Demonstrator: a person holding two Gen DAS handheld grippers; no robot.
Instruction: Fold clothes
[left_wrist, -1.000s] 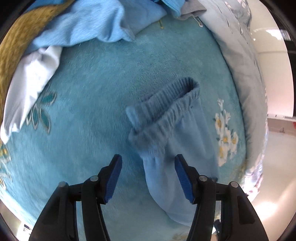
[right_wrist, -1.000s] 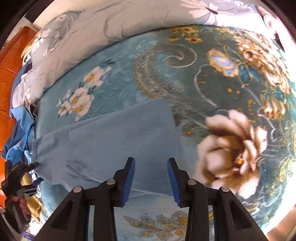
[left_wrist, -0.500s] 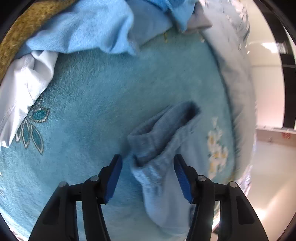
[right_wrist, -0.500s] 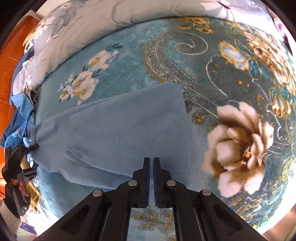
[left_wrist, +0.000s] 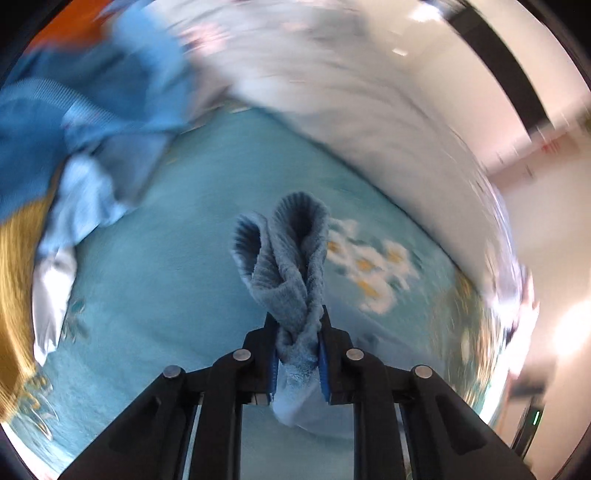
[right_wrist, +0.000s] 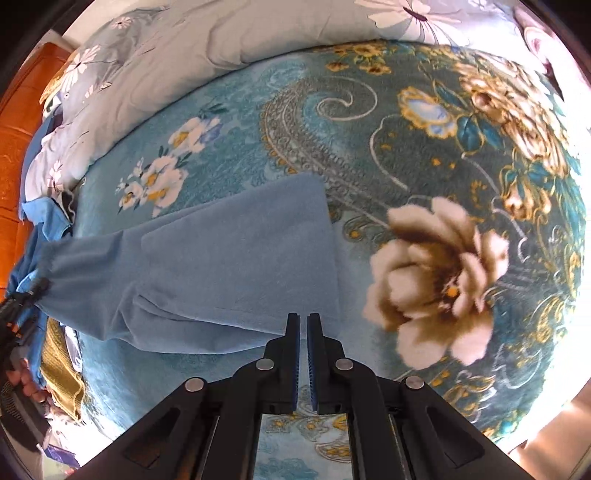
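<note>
Pinching the ribbed waistband, the left gripper (left_wrist: 297, 352) has just closed on the blue pants (right_wrist: 221, 269) lying on the flowery blanket (right_wrist: 424, 155). The right gripper (right_wrist: 303, 363) is squeezed nearly shut at their near edge; whether it holds cloth is unclear. Next, I think, both lift together to fold them over.

A plush teal blanket with gold scrolls and a big cream flower (right_wrist: 436, 280) covers the bed. A pale grey floral quilt (right_wrist: 192, 55) bunches along its far edge, orange wooden furniture (right_wrist: 14, 147) stands beside it, and bright light washes the glossy cream floor (left_wrist: 546, 258).
</note>
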